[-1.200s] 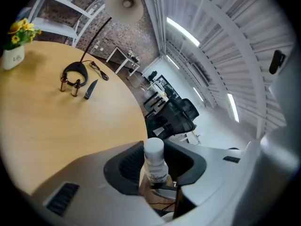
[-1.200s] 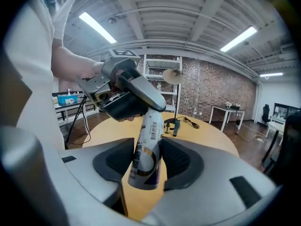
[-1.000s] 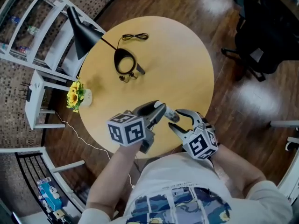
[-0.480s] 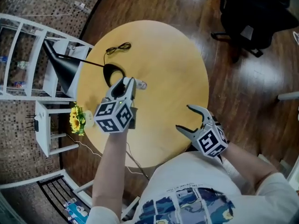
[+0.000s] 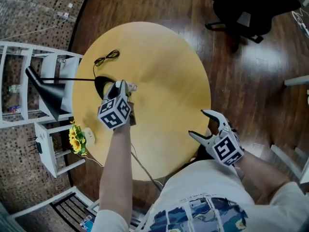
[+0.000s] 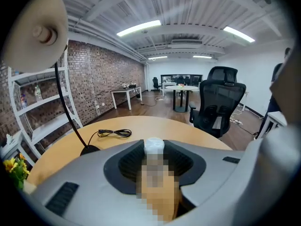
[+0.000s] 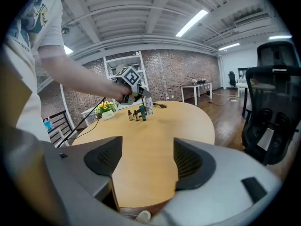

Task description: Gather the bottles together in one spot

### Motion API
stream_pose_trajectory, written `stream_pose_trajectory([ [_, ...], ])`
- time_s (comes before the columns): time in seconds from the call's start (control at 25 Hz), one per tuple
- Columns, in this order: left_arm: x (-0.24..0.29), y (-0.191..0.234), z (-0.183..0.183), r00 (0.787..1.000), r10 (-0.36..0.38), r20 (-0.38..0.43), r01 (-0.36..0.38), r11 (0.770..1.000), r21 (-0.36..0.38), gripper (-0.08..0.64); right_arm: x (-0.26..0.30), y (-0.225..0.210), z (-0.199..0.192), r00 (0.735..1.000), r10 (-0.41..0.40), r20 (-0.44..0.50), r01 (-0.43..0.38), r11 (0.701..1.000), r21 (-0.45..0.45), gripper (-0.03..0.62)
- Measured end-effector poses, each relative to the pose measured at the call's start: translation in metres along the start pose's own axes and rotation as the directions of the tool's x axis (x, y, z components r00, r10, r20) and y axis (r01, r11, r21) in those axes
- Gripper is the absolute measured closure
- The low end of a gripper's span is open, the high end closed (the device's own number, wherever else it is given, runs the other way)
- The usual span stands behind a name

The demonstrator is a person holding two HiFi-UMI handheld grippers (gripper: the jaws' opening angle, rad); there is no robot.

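A: Two grippers to tell you about. Your left gripper (image 5: 123, 87) is closed partway onto a white-capped bottle (image 6: 154, 147), held near the lamp base (image 5: 103, 84) on the round table (image 5: 164, 71).
B: Your right gripper (image 7: 147, 154) has just swung its jaws wide apart, with nothing between them, over the table's near edge.
A: You've also got small bottles (image 7: 136, 113) clustered by your left gripper.
B: Three or four, perhaps; they're too small to count surely.
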State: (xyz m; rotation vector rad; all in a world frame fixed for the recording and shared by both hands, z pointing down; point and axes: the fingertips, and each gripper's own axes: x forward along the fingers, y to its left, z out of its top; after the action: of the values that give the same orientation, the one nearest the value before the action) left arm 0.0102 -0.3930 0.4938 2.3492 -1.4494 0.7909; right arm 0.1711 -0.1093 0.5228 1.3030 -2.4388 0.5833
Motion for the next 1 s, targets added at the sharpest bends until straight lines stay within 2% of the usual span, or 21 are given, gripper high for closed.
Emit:
stream_pose_trajectory([
  [0.2,0.024,0.013,-0.015,0.999,0.045,0.001,-0.045,0.998,-0.033,0.434,0.001,-0.009,-0.012,0.999,-0.015,-0.033,0.016,0.999,0.038,0.230],
  [0.44,0.041,0.022,-0.031,0.998,0.063,-0.008,-0.063,0.997,-0.042,0.434,0.007,-0.009,-0.022,0.998,-0.014,-0.066,0.018,0.998,0.067,0.230],
  [0.64,0.042,0.023,-0.035,0.998,0.071,-0.003,-0.071,0.997,-0.008,0.434,0.010,-0.015,-0.022,0.997,-0.033,-0.071,0.038,0.996,0.076,0.230],
  [0.88,0.041,0.023,-0.034,0.996,0.087,-0.008,-0.086,0.996,0.035,0.428,0.011,-0.021,-0.015,0.997,-0.042,-0.070,0.045,0.998,0.045,0.230],
  [0.92,0.040,0.022,-0.032,0.996,0.087,-0.005,-0.086,0.995,0.052,0.418,0.010,-0.021,-0.015,0.997,-0.041,-0.072,0.043,0.998,0.039,0.230],
  [1.0,0.037,0.019,-0.028,0.997,0.078,0.009,-0.078,0.992,0.097,0.354,0.010,-0.020,-0.015,0.996,-0.038,-0.076,0.041,0.999,0.035,0.230],
])
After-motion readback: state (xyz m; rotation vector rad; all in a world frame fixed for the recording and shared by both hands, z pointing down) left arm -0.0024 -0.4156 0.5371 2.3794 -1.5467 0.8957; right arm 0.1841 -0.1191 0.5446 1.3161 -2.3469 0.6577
